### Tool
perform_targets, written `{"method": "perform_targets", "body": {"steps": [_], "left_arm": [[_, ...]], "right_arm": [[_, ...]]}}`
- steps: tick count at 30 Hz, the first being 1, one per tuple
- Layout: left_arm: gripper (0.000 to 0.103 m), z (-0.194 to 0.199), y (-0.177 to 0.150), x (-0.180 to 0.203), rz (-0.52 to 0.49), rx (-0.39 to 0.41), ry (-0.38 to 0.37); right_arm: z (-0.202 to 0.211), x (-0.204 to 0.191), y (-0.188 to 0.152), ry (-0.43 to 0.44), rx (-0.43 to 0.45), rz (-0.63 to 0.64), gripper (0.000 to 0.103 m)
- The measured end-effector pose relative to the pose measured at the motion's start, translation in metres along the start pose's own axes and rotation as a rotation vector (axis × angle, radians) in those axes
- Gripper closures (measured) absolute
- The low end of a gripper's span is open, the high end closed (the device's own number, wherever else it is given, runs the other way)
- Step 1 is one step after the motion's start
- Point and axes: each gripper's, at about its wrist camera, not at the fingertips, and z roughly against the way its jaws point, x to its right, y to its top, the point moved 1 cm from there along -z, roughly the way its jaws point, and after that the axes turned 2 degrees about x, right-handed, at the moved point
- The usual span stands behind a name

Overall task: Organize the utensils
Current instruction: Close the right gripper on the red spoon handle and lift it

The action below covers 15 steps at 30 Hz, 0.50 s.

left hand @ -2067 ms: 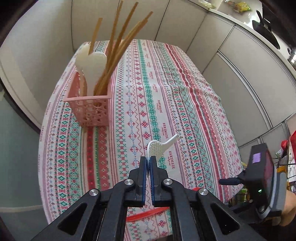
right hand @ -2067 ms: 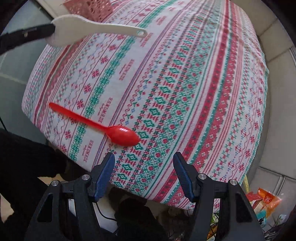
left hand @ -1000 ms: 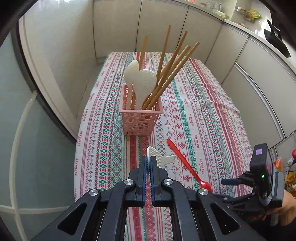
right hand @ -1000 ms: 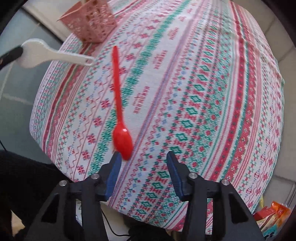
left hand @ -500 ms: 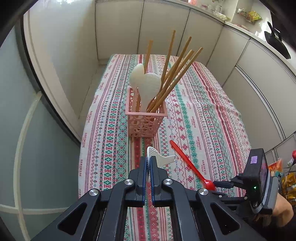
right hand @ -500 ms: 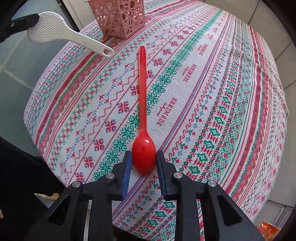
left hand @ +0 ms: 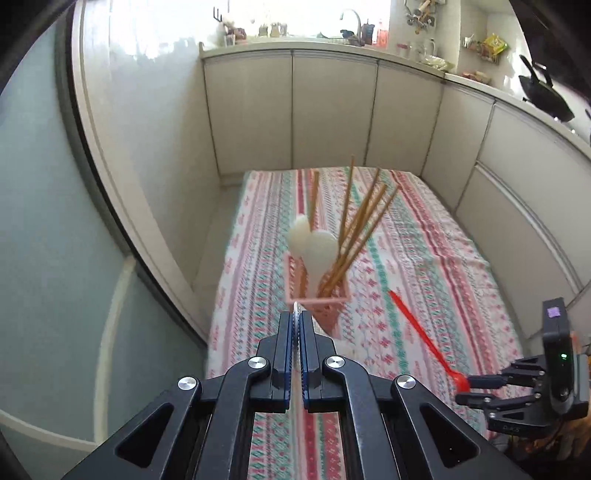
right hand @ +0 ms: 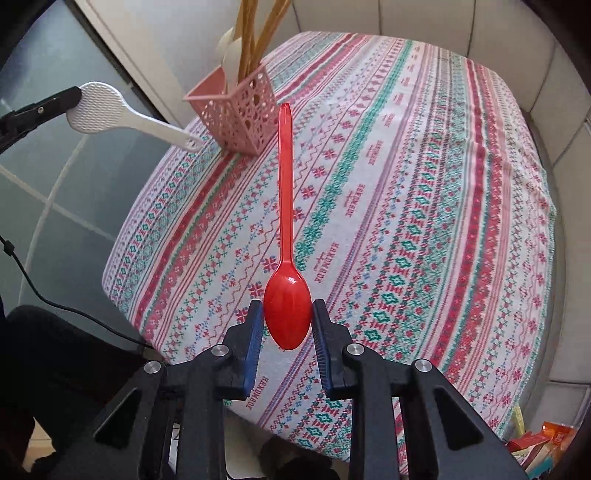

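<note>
My right hand-held gripper (right hand: 288,325) is clamped on the red spoon (right hand: 287,291) bowl, frame centre. Left hand-held gripper (left hand: 295,325) is clamped on the white rice paddle (right hand: 99,110), upper left, beside the pink basket (right hand: 240,114).

Left view: basket (left hand: 317,295) and tablecloth (left hand: 413,258) motion-blurred; white paddle (left hand: 295,308) mostly hidden between fingers. Right view: chopsticks (right hand: 258,26) cut off at top.

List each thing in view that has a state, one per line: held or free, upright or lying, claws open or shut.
Left claw: shut on the white rice paddle.
White rice paddle: held by its head, off the table.
Right claw: shut on the red spoon's bowl.
Red spoon: held, handle pointing away.
Pink basket: upright on the tablecloth.
Chopsticks: leaning in the basket.
</note>
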Motion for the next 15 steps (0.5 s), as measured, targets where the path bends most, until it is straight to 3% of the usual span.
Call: {"method": "perform_targets", "body": {"steps": [9, 15], "left_arm": [[0.100, -0.009, 0.054, 0.011, -0.083, 0.043, 0.138], [0.100, -0.044, 0.068, 0.031, -0.180, 0.033, 0.233]], "right_arm": [[0.005, 0.006, 0.003, 0.013, 0.008, -0.024, 0.075], [0.010, 0.012, 0.007, 0.025, 0.018, -0.040, 0.075]]}}
